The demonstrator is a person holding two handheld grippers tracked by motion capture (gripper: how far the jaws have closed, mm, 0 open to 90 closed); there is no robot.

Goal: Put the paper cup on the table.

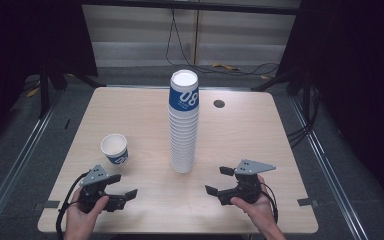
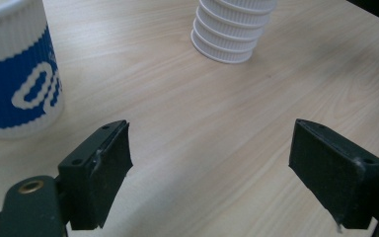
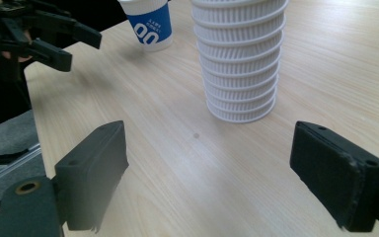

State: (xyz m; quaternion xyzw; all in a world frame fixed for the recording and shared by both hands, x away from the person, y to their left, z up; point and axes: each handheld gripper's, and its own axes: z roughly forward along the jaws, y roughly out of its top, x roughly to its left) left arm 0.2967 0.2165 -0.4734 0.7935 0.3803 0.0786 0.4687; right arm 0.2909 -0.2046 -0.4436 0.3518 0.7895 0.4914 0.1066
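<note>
**Both grippers empty, cups untouched**

L gripper (image 1: 122, 186) sits near the desk's front-left corner, jaws spread wide, nothing btwn them. R gripper (image 1: 219, 180) near the front edge, right of centre, also wide open & empty.

Single cup (image 1: 115, 148) stands upright just beyond L gripper, toward the left edge. Tall cup stack (image 1: 183, 122) stands mid-desk (image 1: 240, 130).

Prob ribbed paper: light, crushable, tippy when stacked. Grip gently across the sidewall, mid-height; take the top cup at its blue band.
</note>
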